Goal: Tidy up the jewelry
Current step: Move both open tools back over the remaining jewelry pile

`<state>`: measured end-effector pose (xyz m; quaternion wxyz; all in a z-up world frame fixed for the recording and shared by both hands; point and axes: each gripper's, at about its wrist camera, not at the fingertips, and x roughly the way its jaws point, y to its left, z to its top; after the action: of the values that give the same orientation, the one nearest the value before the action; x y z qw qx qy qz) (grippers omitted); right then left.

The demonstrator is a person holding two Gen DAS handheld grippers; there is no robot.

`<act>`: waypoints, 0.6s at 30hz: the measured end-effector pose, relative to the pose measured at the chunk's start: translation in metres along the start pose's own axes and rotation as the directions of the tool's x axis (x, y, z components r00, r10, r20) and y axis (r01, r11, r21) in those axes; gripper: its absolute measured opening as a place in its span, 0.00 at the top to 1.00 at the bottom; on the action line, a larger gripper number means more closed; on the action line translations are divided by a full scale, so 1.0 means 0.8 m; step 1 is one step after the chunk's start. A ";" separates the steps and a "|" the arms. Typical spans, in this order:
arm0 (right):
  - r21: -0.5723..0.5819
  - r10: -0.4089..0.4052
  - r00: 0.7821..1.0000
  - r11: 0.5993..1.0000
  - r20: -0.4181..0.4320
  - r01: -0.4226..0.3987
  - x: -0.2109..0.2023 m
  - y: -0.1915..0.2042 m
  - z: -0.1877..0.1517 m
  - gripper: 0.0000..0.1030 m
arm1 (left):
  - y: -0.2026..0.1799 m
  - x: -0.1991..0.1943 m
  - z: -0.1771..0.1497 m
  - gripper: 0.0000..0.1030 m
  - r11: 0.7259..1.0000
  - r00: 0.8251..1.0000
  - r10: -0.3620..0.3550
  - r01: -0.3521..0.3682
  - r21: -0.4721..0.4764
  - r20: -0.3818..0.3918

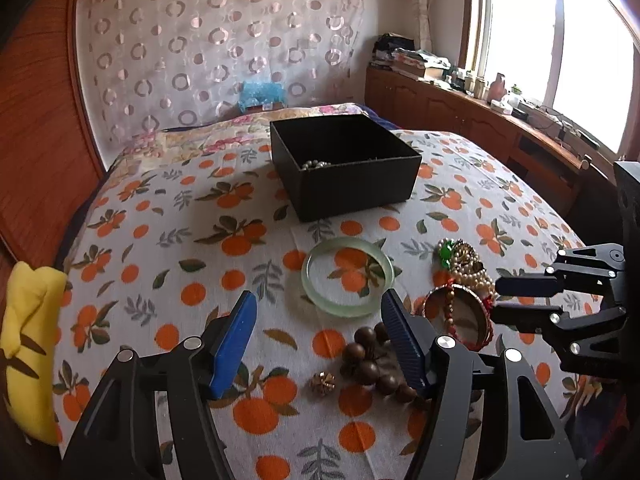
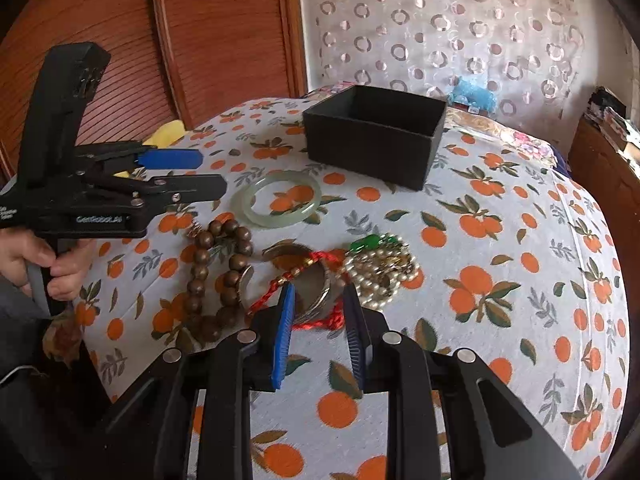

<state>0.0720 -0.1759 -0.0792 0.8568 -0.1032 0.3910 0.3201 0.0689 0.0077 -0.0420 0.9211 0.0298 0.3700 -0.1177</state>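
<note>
A bed covered in an orange-print sheet (image 1: 168,216) holds a black box (image 1: 352,176) with pearls inside. Before it lie a jade bangle (image 1: 347,276), wooden beads (image 2: 218,276), a pearl tangle (image 2: 380,268) and a metal bangle (image 2: 316,284). The left claw (image 1: 320,340) gapes wide above the beads; the right claw (image 2: 318,320), fingers apart, straddles the metal bangle.

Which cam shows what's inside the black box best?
Left wrist. It looks down over the near wall of the black box, so a pearl strand shows in the near-left corner. The right wrist view sees the box from lower: only outer walls and the far inner wall, no contents.
</note>
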 end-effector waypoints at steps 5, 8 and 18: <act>-0.093 0.000 1.000 0.996 -0.023 -0.002 -0.003 0.019 -0.009 0.74 | 0.000 0.000 -0.005 0.40 1.000 1.000 -0.009 0.009 -0.011 -0.003; -0.126 -0.015 0.999 0.992 -0.030 0.011 -0.004 0.022 -0.012 0.74 | 0.000 0.000 -0.005 0.40 1.000 1.000 -0.010 0.010 -0.012 -0.004; -0.214 -0.069 0.996 0.975 -0.064 0.054 0.014 0.023 -0.012 0.71 | -0.001 0.000 -0.006 0.40 1.000 1.000 -0.017 0.016 -0.014 -0.006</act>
<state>0.0601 -0.1603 -0.0924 0.8360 -0.2171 0.3815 0.3295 0.0659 0.0074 -0.0454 0.9191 0.0206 0.3738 -0.1226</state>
